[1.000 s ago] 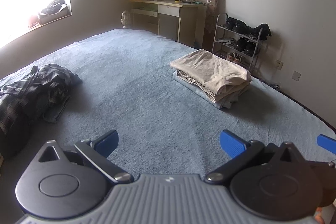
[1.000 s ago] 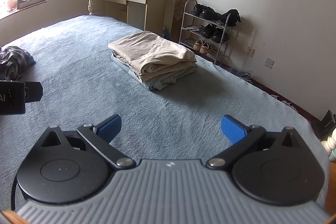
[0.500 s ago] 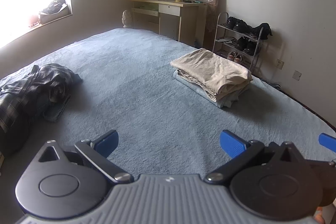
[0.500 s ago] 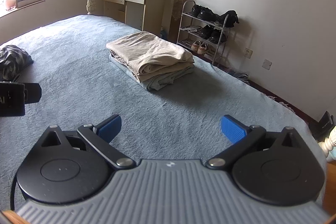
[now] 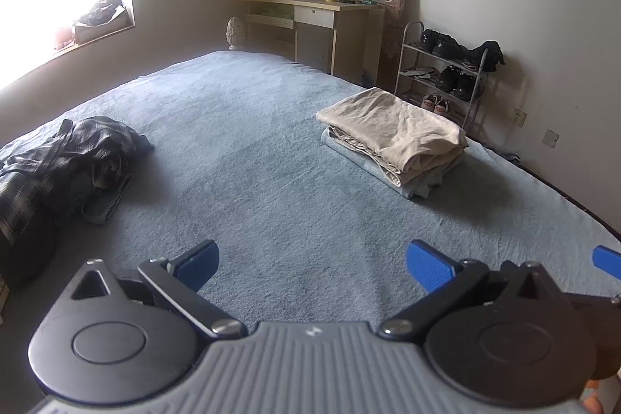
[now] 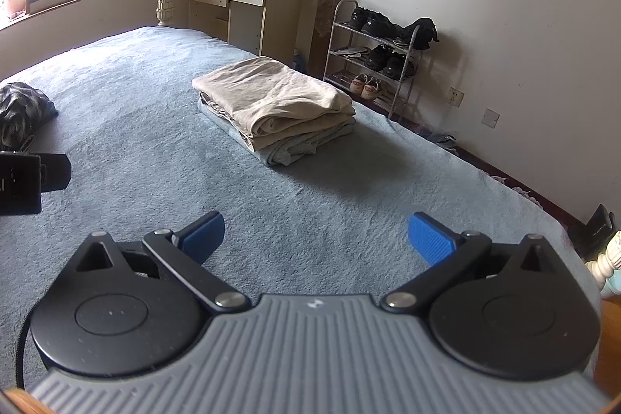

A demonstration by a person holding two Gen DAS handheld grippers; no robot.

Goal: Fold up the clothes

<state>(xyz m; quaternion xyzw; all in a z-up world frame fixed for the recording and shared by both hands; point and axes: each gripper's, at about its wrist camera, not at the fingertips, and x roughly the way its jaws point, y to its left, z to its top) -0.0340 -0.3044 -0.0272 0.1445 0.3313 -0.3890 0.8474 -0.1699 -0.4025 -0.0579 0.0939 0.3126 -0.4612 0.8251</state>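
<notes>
Home bedroom.
Showing blue-covered bed (image 5: 271, 181), desk (image 5: 314, 22) standing in corner, shoe rack (image 6: 372, 61) leaning against wall, clothes lying folded (image 6: 271, 103) and crumpled (image 5: 70, 158).
</notes>
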